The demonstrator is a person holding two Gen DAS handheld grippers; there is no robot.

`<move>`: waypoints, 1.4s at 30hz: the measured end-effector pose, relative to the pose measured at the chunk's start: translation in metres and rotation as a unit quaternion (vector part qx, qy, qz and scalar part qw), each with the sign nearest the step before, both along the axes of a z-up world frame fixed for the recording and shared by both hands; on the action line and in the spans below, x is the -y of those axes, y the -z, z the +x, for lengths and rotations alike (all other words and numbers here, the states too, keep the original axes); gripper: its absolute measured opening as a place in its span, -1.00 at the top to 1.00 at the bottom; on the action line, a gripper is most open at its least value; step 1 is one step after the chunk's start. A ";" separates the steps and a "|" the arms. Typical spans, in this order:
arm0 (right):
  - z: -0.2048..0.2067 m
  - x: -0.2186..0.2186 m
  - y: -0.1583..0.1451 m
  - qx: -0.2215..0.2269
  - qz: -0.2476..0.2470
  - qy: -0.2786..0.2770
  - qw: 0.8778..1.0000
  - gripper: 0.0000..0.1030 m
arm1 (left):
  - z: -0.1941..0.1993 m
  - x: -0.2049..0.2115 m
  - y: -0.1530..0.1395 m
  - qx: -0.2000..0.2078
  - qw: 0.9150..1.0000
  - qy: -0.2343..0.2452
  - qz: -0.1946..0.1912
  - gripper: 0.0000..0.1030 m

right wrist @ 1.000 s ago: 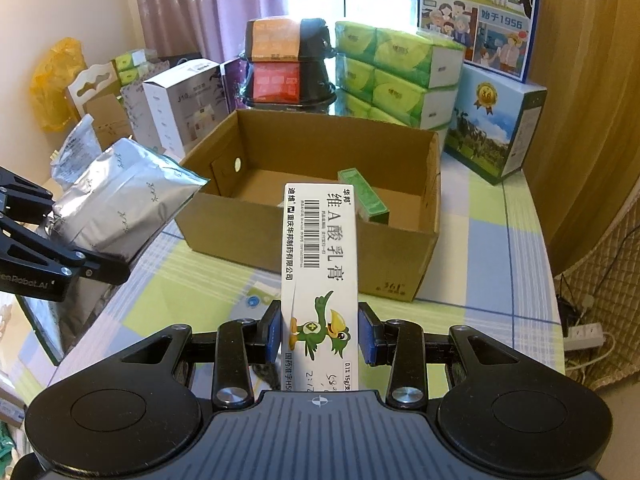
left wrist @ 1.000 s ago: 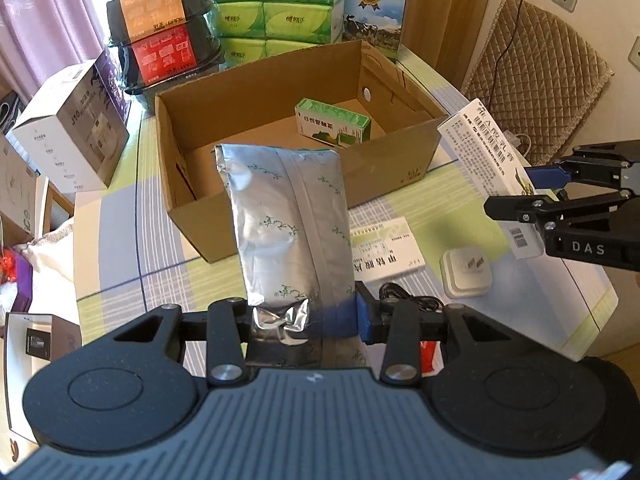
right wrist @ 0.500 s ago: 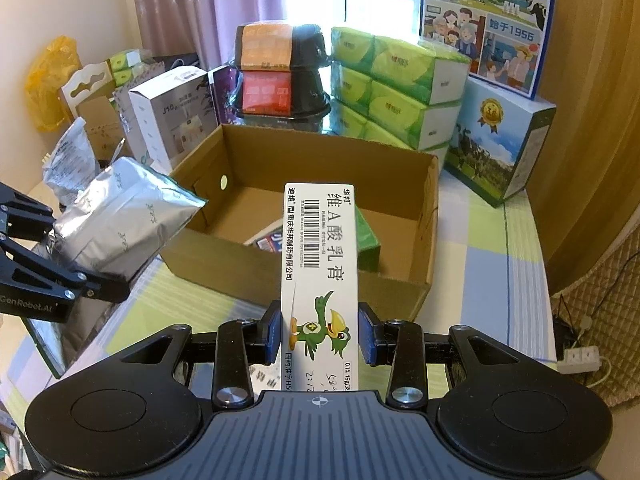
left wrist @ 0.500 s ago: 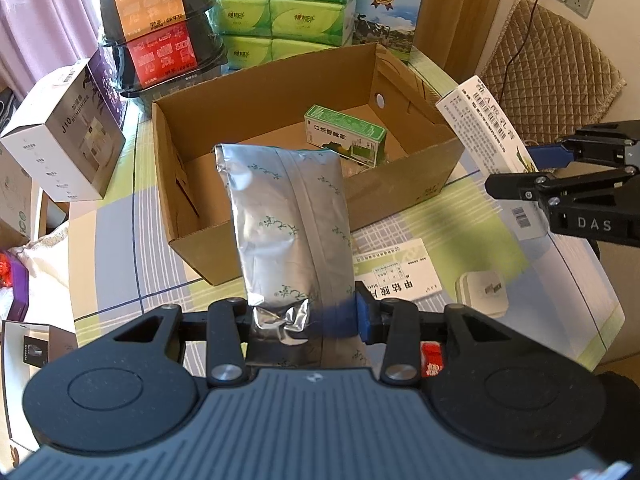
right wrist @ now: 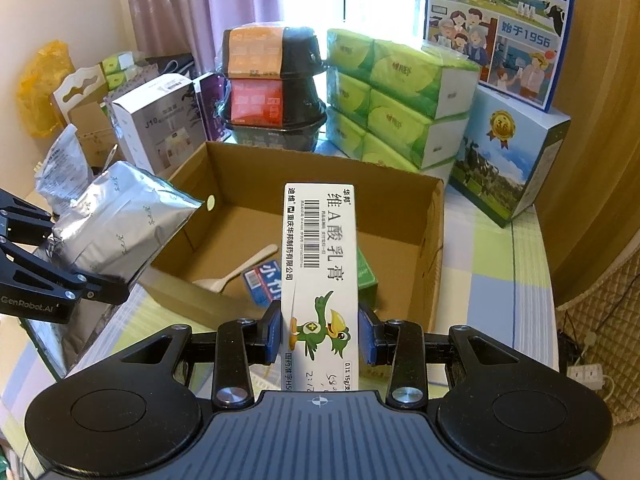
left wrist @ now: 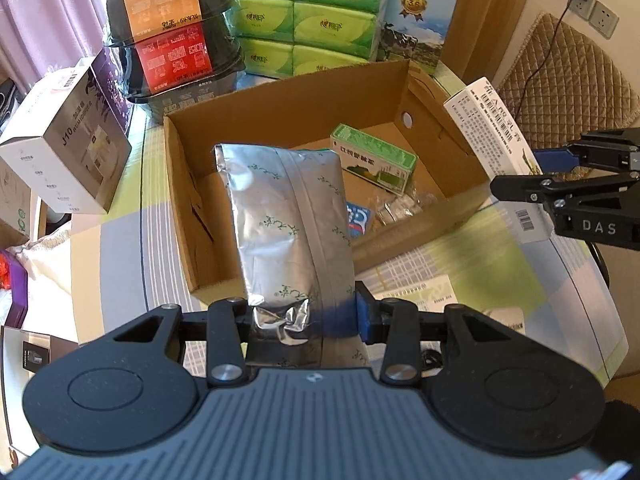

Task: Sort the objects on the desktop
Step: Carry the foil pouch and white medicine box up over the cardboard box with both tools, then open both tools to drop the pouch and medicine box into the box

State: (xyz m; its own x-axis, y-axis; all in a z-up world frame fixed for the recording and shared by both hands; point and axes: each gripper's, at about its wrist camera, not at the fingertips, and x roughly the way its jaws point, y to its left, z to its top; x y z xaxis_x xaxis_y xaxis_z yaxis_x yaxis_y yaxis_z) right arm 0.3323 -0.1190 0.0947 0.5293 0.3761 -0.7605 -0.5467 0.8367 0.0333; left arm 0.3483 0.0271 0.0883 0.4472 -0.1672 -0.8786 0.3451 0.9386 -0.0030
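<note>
Gripping a silver foil pouch (left wrist: 288,216) by its crimped lower end, the left gripper (left wrist: 304,316) has its jaws closed on the bag, which stands up ahead of the fingers and leans over the near wall of an open cardboard box (left wrist: 400,84). Beyond the pouch, inside the box, lie a green carton (left wrist: 374,158), a blue packet (left wrist: 358,218) and some clear wrapping (left wrist: 400,208). Off to the right of this claw, the right gripper (left wrist: 560,176) shows side-on. In its own view the right gripper (right wrist: 319,338) is clamped on a tall white box with a green bird (right wrist: 320,272), blue pads pressed to both long sides, the box upright just in front of the fingers and over the box's near edge. Ahead of it and to the left, a wooden spoon (right wrist: 236,270) lies on the box floor. Past the far wall stand stacked green tissue packs (right wrist: 400,100) and black food bowls (right wrist: 272,88).
</note>
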 end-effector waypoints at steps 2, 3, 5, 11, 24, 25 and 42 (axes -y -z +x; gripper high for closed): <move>0.007 -0.003 0.002 -0.004 0.000 0.000 1.000 0.31 | 0.006 0.000 0.002 -0.002 1.000 -0.002 -0.004 0.32; 0.010 -0.004 0.003 -0.005 0.000 0.001 1.000 0.31 | 0.009 0.000 0.003 -0.003 1.000 -0.004 -0.006 0.32; 0.016 -0.006 0.004 -0.006 -0.002 0.001 1.000 0.31 | 0.015 -0.001 0.006 -0.006 1.000 -0.007 -0.010 0.32; 0.029 -0.013 0.008 -0.008 -0.002 0.001 1.000 0.31 | 0.032 -0.005 0.010 -0.011 1.000 -0.019 -0.022 0.32; 0.057 -0.031 0.012 -0.006 0.002 0.001 1.000 0.31 | 0.074 -0.014 0.021 -0.018 0.997 -0.050 -0.053 0.32; 0.058 -0.032 0.013 -0.006 0.003 0.001 1.000 0.31 | 0.076 -0.015 0.021 -0.018 0.997 -0.052 -0.057 0.32; 0.077 -0.045 0.021 -0.009 0.011 0.009 1.000 0.31 | 0.110 -0.019 0.018 0.018 0.993 -0.080 -0.081 0.34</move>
